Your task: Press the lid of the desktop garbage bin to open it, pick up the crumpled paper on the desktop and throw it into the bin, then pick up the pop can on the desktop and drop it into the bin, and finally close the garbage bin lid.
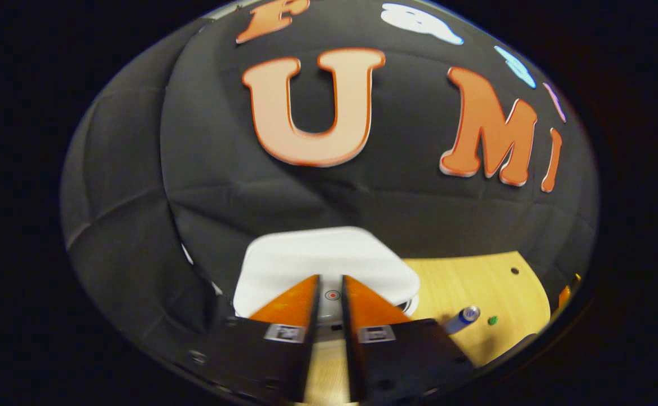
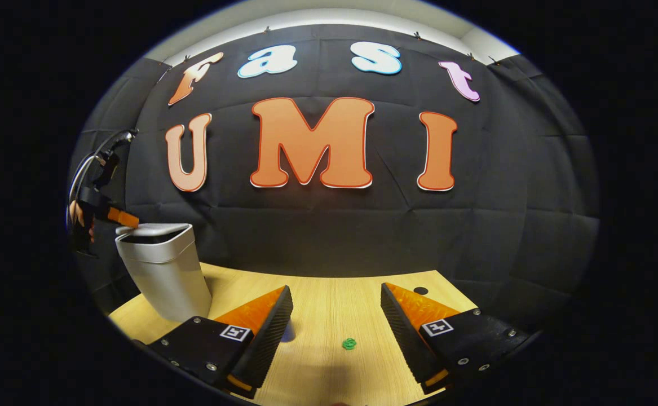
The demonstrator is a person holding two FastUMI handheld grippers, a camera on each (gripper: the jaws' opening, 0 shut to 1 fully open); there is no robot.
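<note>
White bin [image 2: 162, 270], lid [image 1: 323, 262] seemingly down, left gripper [image 1: 331, 282] fingers narrow above, right gripper [image 2: 334, 307] fingers wide.

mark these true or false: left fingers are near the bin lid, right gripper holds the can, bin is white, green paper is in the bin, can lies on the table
1. The left gripper has its fingers nearly together at the bin lid: true.
2. The right gripper holds the can: false, it is open and holds nothing.
3. The bin is white: true.
4. The green crumpled paper is in the bin: false, it lies on the table.
5. The can lies on the table: true.
</note>
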